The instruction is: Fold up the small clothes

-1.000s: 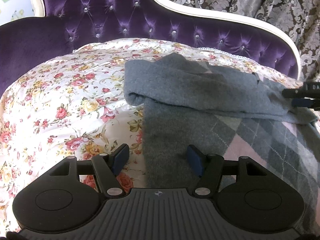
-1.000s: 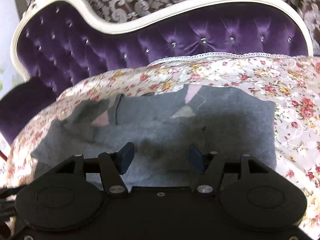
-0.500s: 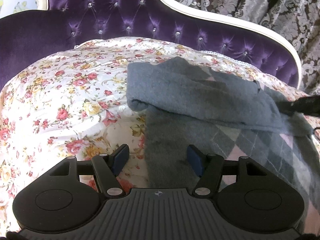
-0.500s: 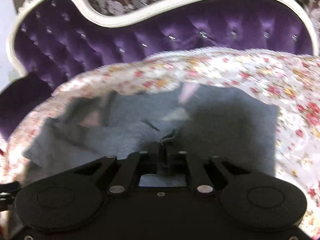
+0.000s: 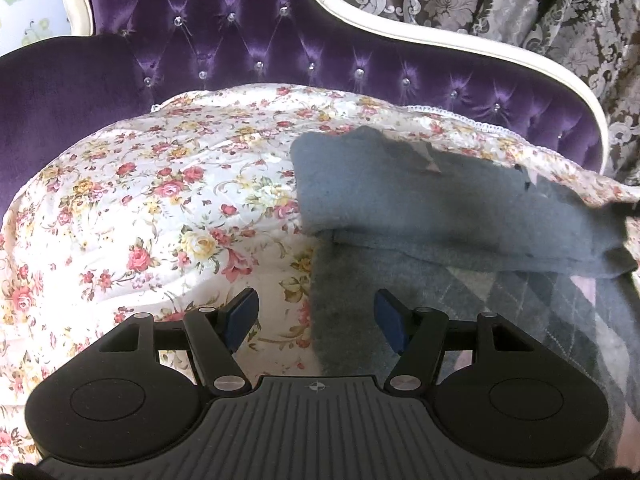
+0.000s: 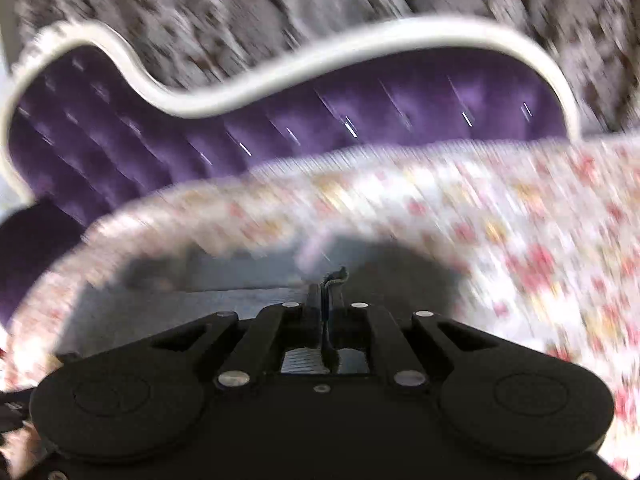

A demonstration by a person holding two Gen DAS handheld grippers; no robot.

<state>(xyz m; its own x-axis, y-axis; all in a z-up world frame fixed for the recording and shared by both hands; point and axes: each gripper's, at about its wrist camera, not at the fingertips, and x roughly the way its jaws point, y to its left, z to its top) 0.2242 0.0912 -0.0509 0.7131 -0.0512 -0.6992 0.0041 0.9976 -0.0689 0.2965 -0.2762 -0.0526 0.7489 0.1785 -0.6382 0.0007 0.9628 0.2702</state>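
We see the left gripper (image 5: 316,318) with jaws apart, holding nothing, poised over the near edge of the grey knitted argyle sweater (image 5: 460,216), which lies partly folded on the floral quilted bedspread (image 5: 160,200). The right gripper (image 6: 325,300) has its jaws closed, pinching a fold of the sweater (image 6: 240,296); that view is blurred.

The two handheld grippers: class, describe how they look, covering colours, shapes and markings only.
The left gripper is matte black plastic with a ribbed grey centre plate bearing a small crosshair mark, a round disc on each side, silver rivets on the linkage arms, and dark blue pads on its jaws. The right gripper has the same black discs, linkages and rivets.
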